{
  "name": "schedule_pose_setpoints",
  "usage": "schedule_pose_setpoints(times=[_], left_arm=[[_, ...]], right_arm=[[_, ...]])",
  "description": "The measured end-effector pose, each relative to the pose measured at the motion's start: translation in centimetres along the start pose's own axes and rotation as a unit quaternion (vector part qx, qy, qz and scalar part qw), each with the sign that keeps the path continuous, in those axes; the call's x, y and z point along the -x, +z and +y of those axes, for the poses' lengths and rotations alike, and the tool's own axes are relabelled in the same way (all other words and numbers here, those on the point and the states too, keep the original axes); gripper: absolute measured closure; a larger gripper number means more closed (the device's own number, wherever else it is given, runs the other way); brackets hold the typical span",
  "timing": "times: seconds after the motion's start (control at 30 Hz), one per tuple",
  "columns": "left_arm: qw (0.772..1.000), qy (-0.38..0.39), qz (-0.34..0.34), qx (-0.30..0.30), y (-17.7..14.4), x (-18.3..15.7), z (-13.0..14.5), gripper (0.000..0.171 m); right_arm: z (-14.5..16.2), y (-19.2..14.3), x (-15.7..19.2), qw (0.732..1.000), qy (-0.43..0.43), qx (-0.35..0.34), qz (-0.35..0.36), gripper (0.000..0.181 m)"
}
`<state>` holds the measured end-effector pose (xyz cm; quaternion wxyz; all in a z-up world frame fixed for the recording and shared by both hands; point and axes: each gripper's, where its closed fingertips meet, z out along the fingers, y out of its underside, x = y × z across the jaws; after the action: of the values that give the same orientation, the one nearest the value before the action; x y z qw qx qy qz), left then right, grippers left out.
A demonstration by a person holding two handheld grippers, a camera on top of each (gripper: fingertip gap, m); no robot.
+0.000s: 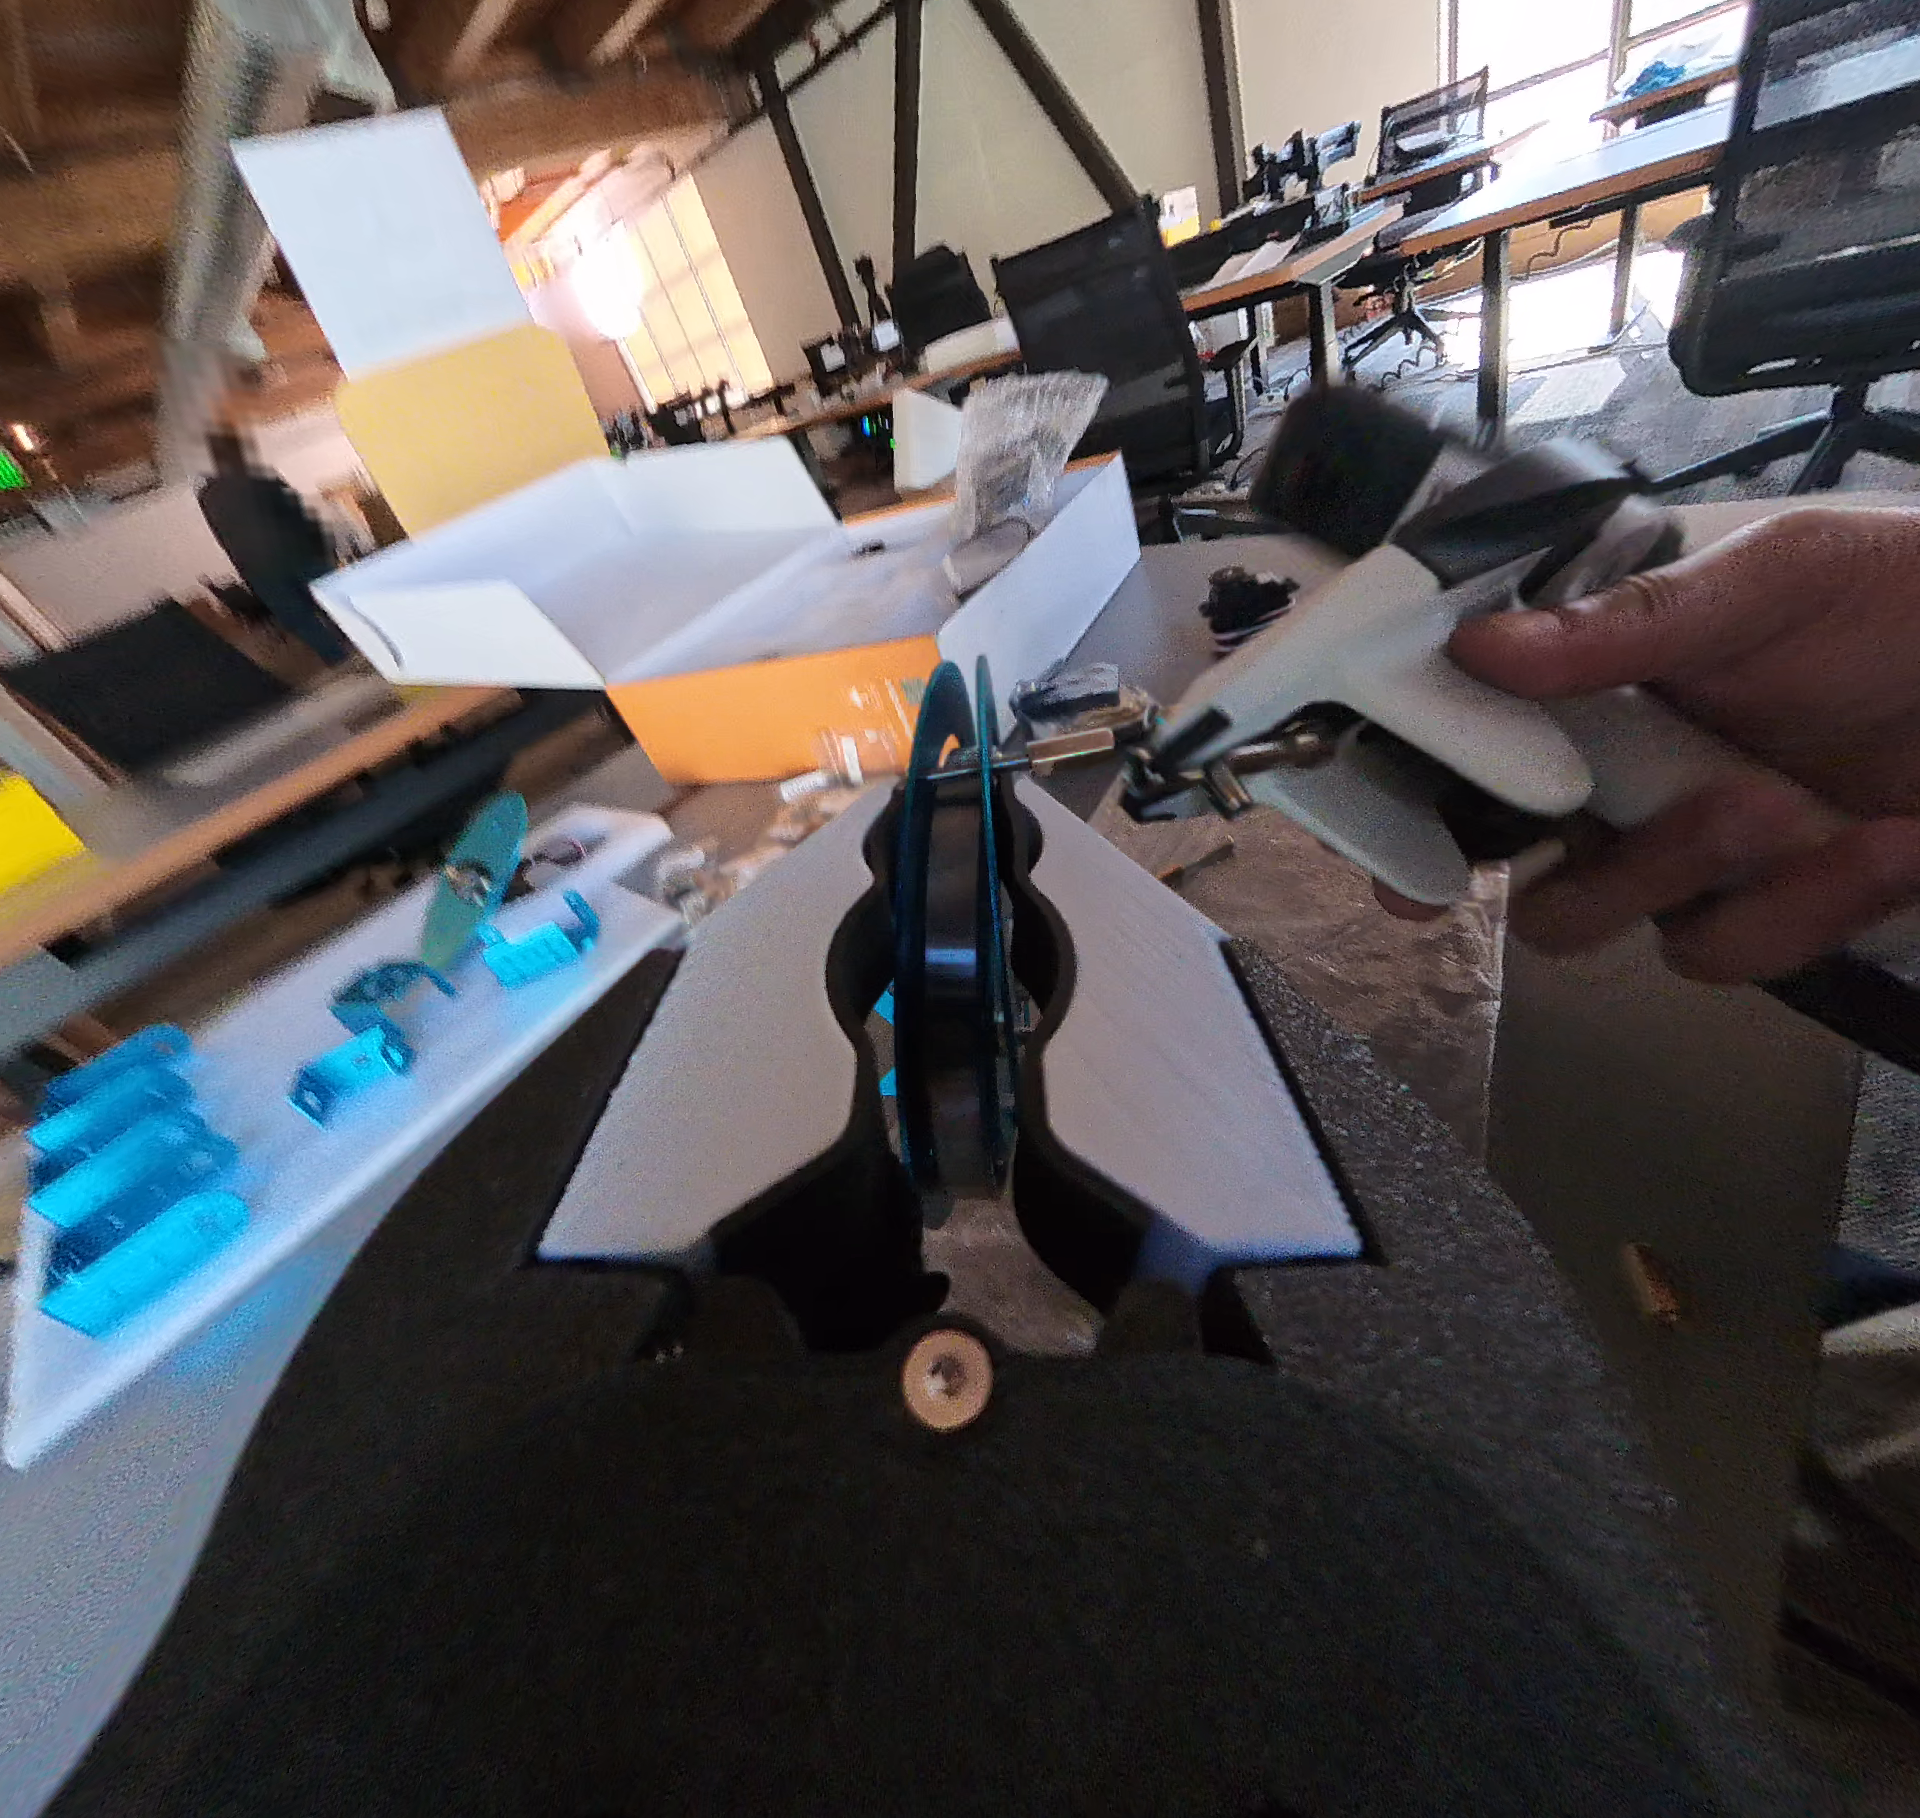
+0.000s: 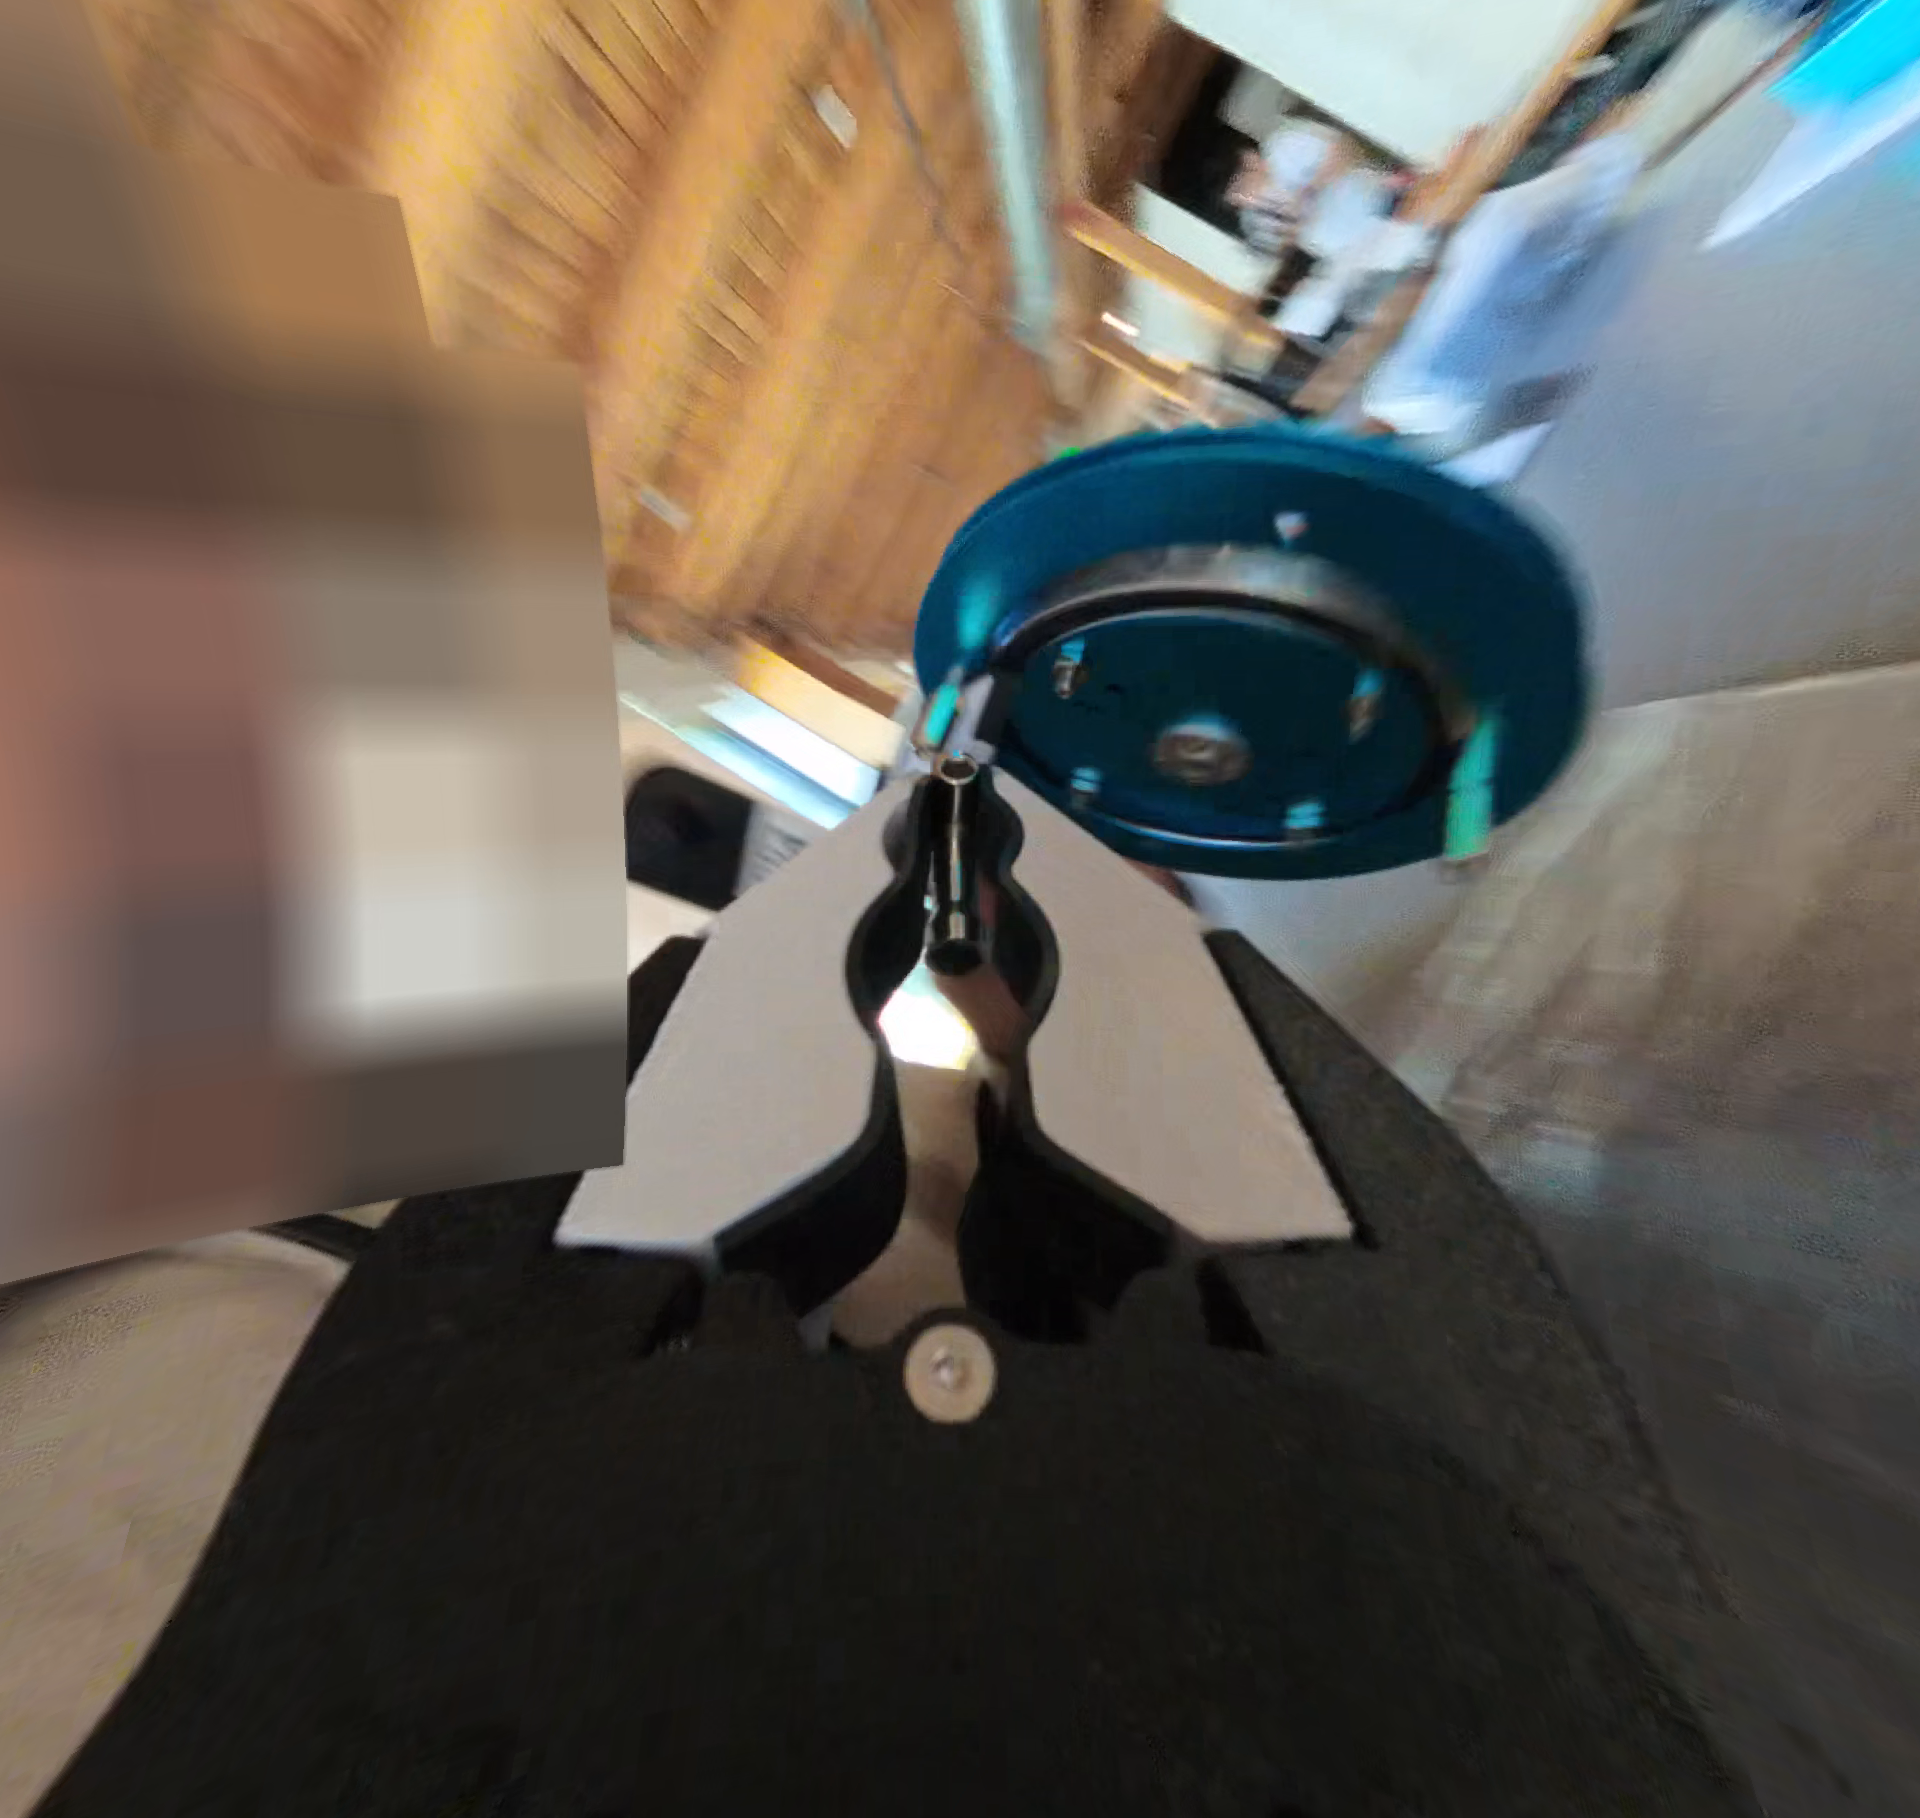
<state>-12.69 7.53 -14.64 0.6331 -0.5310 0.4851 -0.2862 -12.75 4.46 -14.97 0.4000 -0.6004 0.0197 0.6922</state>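
My left gripper [image 1: 951, 812] is shut on a blue disc assembly [image 1: 912, 895], two teal discs with a black ring between them, seen edge-on and held upright. In the right wrist view the same assembly [image 2: 1247, 656] shows face-on, with screws and small posts. My right gripper [image 2: 951, 807] is shut on a small metal standoff [image 2: 951, 885], whose tip is at the disc's rim. In the left wrist view the right gripper [image 1: 1164, 745], held by a hand [image 1: 1714, 708], comes in from the right with the standoff [image 1: 1065, 755] against the disc's upper edge.
An open white and orange box [image 1: 727, 615] with a plastic bag [image 1: 1023, 449] lies behind. A white tray [image 1: 312, 1197] at left carries several blue brackets [image 1: 135, 1155] and a teal oval plate [image 1: 478, 875]. Black office chairs [image 1: 1818, 210] and desks [image 1: 1558, 189] stand beyond. The tips of both grippers are at nearly the same place.
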Motion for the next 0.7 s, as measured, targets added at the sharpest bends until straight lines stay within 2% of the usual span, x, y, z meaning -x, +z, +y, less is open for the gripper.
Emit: schedule_pose_setpoints(times=[0.03,0.07,0.1,0.17,0.2,0.23,0.27,0.37,0.4,0.47,0.5,0.53,0.6,0.63,0.7], left_arm=[[1.000,-0.020,-0.004,0.011,0.1,0.3,0.7,0.158],[0.999,-0.037,-0.011,0.022,0.2,0.7,1.4,0.158],[0.998,-0.058,-0.017,0.035,0.3,1.1,2.1,0.158],[0.992,-0.107,-0.021,0.056,0.4,1.7,3.3,0.159],[0.989,-0.132,-0.018,0.064,0.5,2.0,3.8,0.159],[0.986,-0.152,-0.016,0.070,0.6,2.1,4.1,0.159],[0.984,-0.163,-0.016,0.075,0.7,2.3,4.4,0.159],[0.986,-0.144,-0.024,0.082,0.8,2.3,4.7,0.158],[0.987,-0.136,-0.024,0.084,0.8,2.2,4.7,0.158],[0.988,-0.128,-0.017,0.082,0.9,1.9,4.7,0.158],[0.989,-0.125,-0.012,0.083,1.0,1.7,4.7,0.158],[0.989,-0.117,-0.006,0.085,1.0,1.4,4.7,0.158],[0.991,-0.103,0.000,0.086,1.1,0.9,4.6,0.158],[0.991,-0.101,0.005,0.088,1.2,0.6,4.6,0.158],[0.990,-0.105,0.010,0.093,1.3,0.3,4.7,0.158]], right_arm=[[0.2,-0.8,-1.5,0.992,-0.089,0.051,0.069,0.175],[0.1,-2.2,-3.8,0.962,-0.196,0.106,0.157,0.175],[-0.7,-4.3,-6.6,0.899,-0.316,0.160,0.257,0.175],[-3.0,-9.3,-11.1,0.722,-0.479,0.261,0.427,0.175],[-3.8,-10.9,-12.2,0.649,-0.524,0.295,0.467,0.174],[-4.1,-11.8,-12.9,0.606,-0.547,0.310,0.486,0.174],[-3.9,-11.9,-13.5,0.596,-0.555,0.314,0.489,0.174],[-2.2,-11.8,-14.8,0.627,-0.521,0.325,0.480,0.170],[-2.2,-11.7,-14.9,0.624,-0.525,0.321,0.482,0.170],[-2.7,-11.5,-14.5,0.612,-0.540,0.305,0.491,0.155],[-2.8,-10.8,-13.9,0.621,-0.539,0.293,0.487,0.145],[-2.8,-9.4,-12.7,0.638,-0.543,0.272,0.473,0.139],[-1.9,-5.1,-9.0,0.678,-0.576,0.219,0.401,0.137],[-1.3,-3.2,-7.2,0.686,-0.598,0.193,0.367,0.139],[-0.2,-0.7,-5.3,0.676,-0.634,0.176,0.332,0.140]])
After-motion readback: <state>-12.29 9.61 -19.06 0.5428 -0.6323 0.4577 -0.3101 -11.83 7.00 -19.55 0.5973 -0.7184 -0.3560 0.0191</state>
